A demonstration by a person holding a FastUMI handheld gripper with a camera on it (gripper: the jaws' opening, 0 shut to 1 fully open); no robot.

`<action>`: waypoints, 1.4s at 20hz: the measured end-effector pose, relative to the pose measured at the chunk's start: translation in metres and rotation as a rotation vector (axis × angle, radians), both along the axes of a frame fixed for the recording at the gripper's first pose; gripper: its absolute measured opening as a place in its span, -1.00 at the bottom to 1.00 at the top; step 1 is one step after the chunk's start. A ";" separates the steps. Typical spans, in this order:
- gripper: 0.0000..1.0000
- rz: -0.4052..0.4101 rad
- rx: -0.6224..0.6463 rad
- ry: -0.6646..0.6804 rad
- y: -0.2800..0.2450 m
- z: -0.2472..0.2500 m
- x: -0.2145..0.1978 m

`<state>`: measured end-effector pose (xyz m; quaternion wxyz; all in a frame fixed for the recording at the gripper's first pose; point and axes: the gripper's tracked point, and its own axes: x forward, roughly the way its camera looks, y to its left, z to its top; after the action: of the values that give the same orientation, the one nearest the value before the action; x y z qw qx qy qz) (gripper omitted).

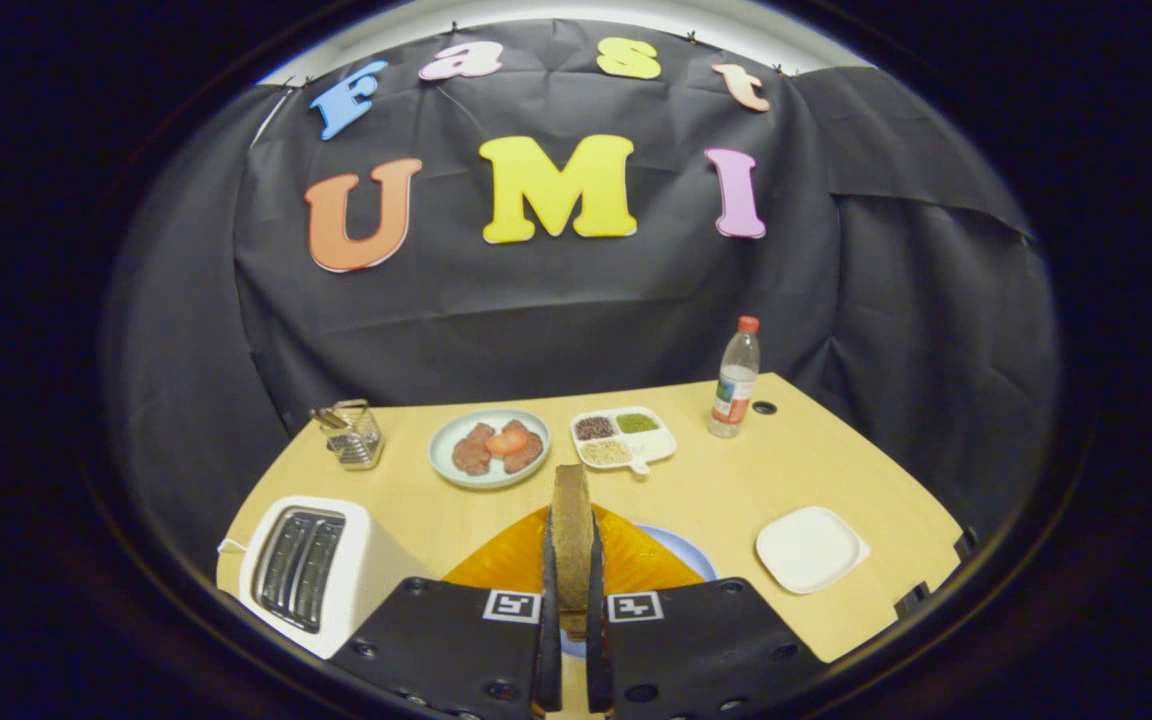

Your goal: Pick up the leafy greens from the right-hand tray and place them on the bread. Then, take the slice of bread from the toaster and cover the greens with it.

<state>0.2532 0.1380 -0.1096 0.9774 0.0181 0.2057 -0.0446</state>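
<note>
- Gripper fingers are clamping an upright bread slice.
- Wooden table is carrying a toaster at 9 o'clock of them, a bottle at 1 o'clock.

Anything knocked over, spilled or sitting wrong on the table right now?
Nothing stands out. The tool is shut on the bread slice, held on edge above the orange plate. The bottle stands upright and the toaster sits square.
</note>
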 end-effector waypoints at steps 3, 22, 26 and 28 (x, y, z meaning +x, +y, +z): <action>-0.80 0.036 0.067 0.043 0.002 -0.028 0.009; -0.60 0.081 0.136 0.137 -0.077 -0.125 0.028; -0.32 0.090 0.118 0.117 -0.079 -0.131 0.027; -0.21 0.077 0.099 0.113 -0.082 -0.131 0.028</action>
<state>0.2808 0.0562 -0.2402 0.9631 0.0560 0.2632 0.0024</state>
